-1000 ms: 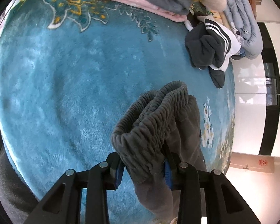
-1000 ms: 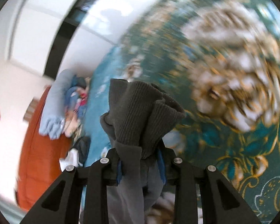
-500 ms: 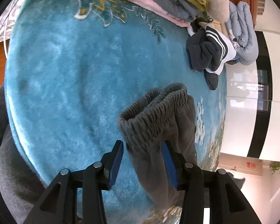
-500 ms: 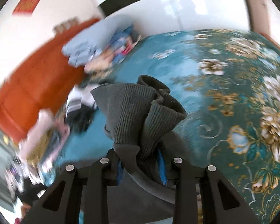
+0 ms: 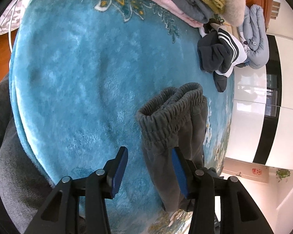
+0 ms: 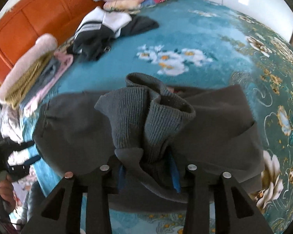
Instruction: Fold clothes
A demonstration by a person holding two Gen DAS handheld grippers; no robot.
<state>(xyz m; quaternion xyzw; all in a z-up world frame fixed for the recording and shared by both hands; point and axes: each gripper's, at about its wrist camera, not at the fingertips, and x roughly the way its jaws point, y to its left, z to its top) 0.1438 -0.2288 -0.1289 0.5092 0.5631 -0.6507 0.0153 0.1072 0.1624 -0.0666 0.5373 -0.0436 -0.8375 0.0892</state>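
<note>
Dark grey sweatpants lie on the blue floral blanket [image 5: 78, 78]. In the left wrist view their elastic waistband [image 5: 171, 117] stands bunched up and leans on the right blue pad [image 5: 177, 169]. My left gripper [image 5: 148, 165] is open, and its left pad touches nothing. In the right wrist view the pants' body [image 6: 72, 128] is spread flat on the blanket [image 6: 185, 39]. My right gripper [image 6: 148, 173] is shut on the ribbed cuffs [image 6: 138, 120], held above that body.
A stack of folded clothes [image 5: 195, 2] [image 6: 29, 72] sits by the orange headboard [image 6: 29, 19]. Beside it lie a crumpled black-and-white striped garment [image 5: 222, 52] [image 6: 99, 29] and a light blue padded jacket [image 5: 254, 37]. A person's hand [image 6: 2, 187] shows at lower left.
My left gripper opened and let go of the waistband, which now rests on the blanket. My right gripper swung round with the cuffs and now holds them over the spread pants.
</note>
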